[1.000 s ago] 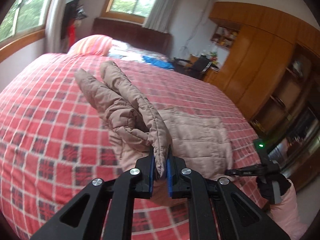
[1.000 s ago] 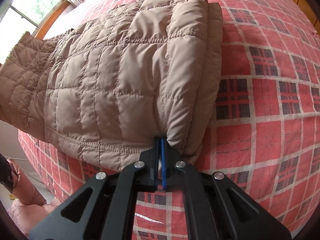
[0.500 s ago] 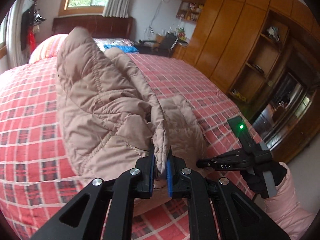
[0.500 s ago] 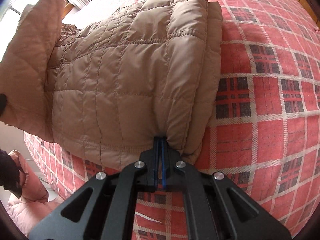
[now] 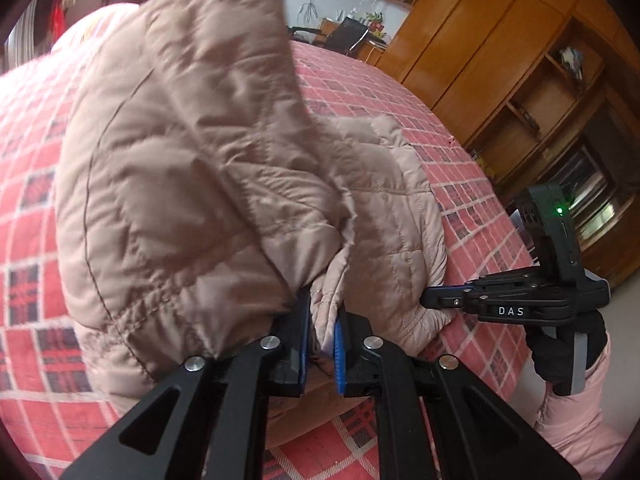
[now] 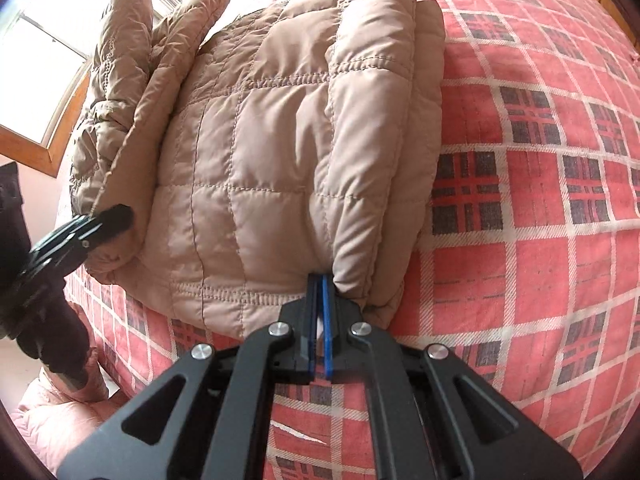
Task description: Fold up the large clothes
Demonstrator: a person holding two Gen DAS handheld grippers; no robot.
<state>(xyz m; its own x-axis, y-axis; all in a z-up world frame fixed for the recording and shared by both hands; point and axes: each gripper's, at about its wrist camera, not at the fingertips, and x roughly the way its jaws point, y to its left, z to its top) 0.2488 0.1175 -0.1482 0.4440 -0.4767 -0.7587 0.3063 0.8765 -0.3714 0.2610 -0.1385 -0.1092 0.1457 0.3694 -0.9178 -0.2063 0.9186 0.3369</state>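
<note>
My left gripper (image 5: pixel 320 332) clamps the jacket's (image 6: pixel 288 140) raised end at 12 o'clock. My right gripper (image 6: pixel 319 312) pins the hem corner on the bed (image 6: pixel 540 160). The jacket's long axis runs toward 11 o'clock.

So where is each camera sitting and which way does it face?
Left wrist: on the left gripper, facing across the red plaid bedspread toward wooden wardrobes; shows right gripper, gloved hand.
Right wrist: on the right gripper, looking down toward the window; shows left gripper.
Shared: tan quilted puffer jacket, both clamped on it.
</note>
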